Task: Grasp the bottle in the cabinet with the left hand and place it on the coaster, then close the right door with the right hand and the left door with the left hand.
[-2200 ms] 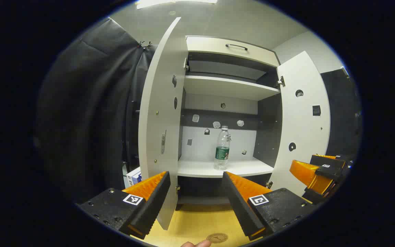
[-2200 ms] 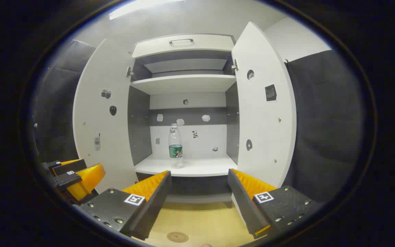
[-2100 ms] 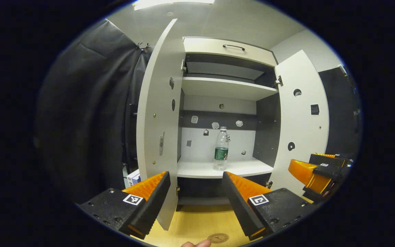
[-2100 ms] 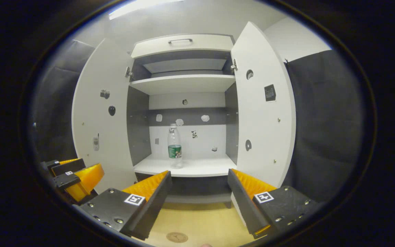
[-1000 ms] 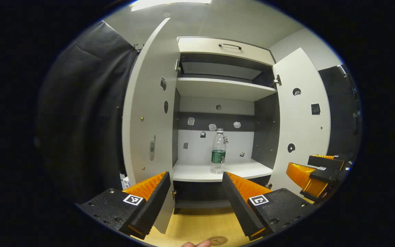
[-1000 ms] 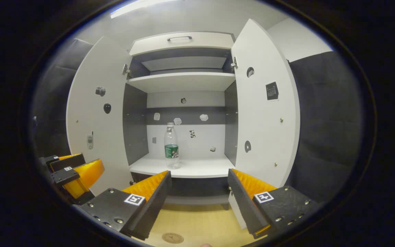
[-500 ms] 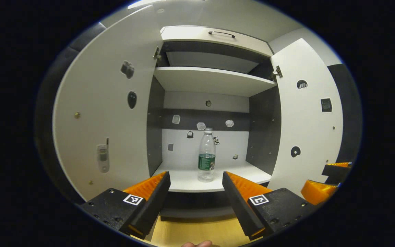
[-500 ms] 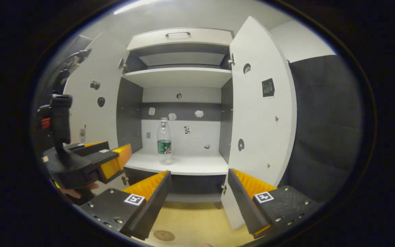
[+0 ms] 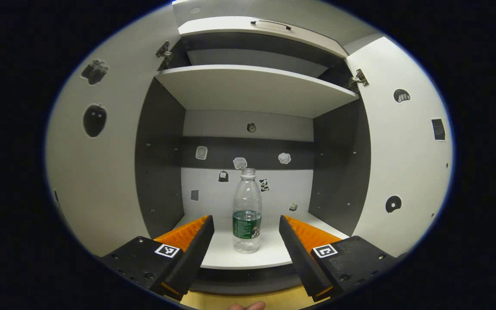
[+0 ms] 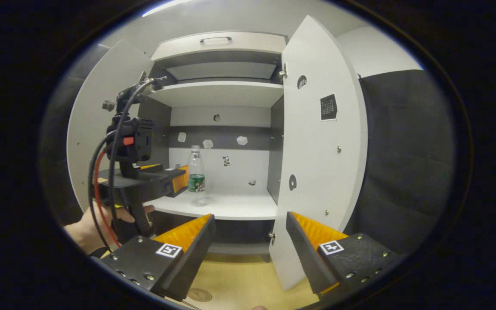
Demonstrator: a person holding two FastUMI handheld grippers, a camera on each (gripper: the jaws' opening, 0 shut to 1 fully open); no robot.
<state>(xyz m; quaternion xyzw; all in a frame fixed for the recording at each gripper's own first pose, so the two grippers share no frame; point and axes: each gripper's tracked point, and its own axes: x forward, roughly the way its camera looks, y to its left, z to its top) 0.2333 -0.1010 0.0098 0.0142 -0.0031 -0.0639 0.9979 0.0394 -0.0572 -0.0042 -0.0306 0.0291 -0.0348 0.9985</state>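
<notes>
The clear plastic water bottle [image 9: 246, 211] near the shelf's [image 9: 248, 260] front edge looks light, thin-walled, tippy; the left gripper [image 9: 244, 241], fingers apart, should take its labelled middle.

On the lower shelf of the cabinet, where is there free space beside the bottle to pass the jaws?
The lower shelf is bare on both sides of the bottle, up to the dark side walls. The left gripper is open, one finger on each side of the bottle, not touching. The upper shelf looks bare too.
</notes>
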